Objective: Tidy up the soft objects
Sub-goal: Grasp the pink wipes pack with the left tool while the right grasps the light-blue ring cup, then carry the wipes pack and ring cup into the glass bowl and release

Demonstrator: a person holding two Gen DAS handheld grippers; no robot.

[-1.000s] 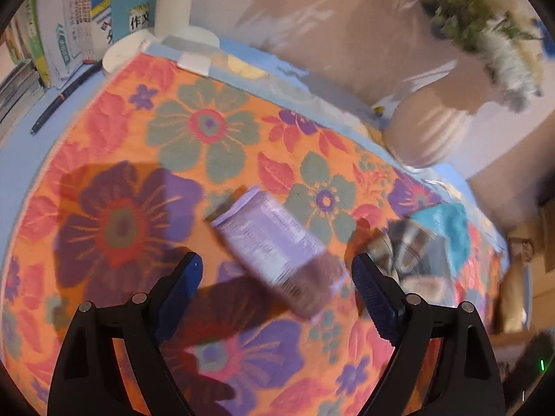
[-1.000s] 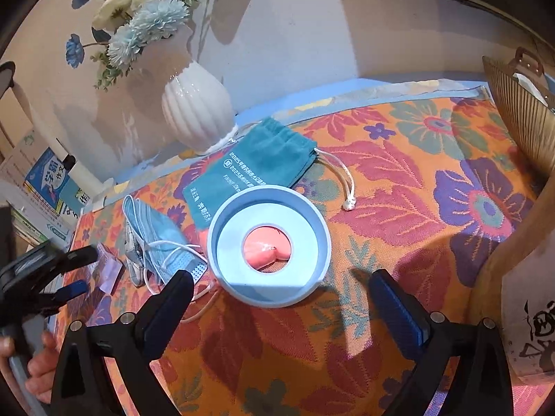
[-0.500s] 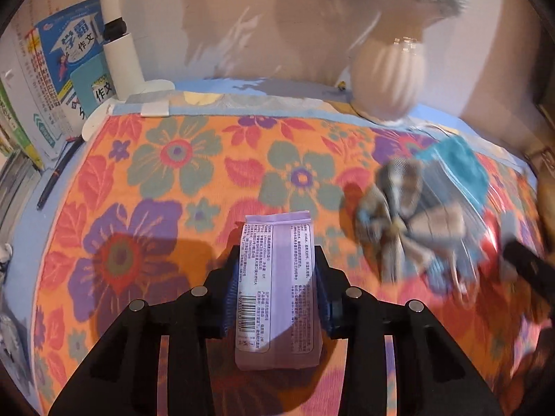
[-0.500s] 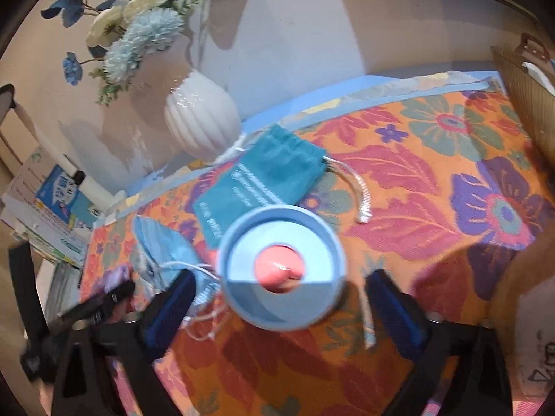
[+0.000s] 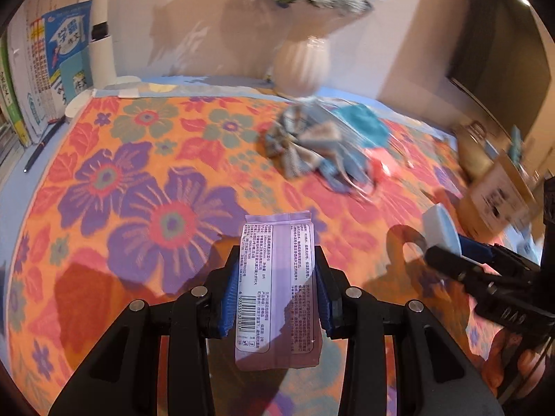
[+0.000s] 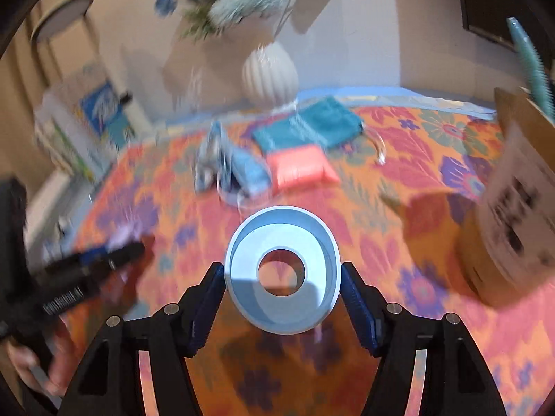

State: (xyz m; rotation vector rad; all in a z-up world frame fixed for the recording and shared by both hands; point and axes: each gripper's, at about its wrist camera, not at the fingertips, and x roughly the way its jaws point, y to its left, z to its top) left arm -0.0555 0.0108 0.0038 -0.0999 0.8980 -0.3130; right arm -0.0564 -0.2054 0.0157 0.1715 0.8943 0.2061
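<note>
My left gripper (image 5: 276, 256) is shut on a purple tissue pack (image 5: 275, 312), which it holds upright above the floral cloth (image 5: 138, 180). The jaws of my right gripper (image 6: 281, 270) are closing, and both pads press the sides of a pale blue ring (image 6: 242, 277) held up off the cloth. The ring (image 5: 440, 223) and that gripper's fingertips (image 5: 451, 260) show at the right of the left wrist view. Farther back lie a pink pouch (image 6: 300, 170), a teal drawstring bag (image 6: 308, 126), a blue face mask (image 6: 246, 170) and a plaid bow (image 5: 295, 145).
A cardboard box (image 6: 513, 215) stands at the right edge of the table. A white ribbed vase (image 6: 270, 72) with flowers is at the back by the wall. Books (image 5: 45, 79) and a pen (image 5: 41, 145) are at the far left.
The left gripper shut on the purple pack and lifted it. The right gripper closed around the blue ring and raised it off the pink pouch. Both views swung sideways and are blurred.
</note>
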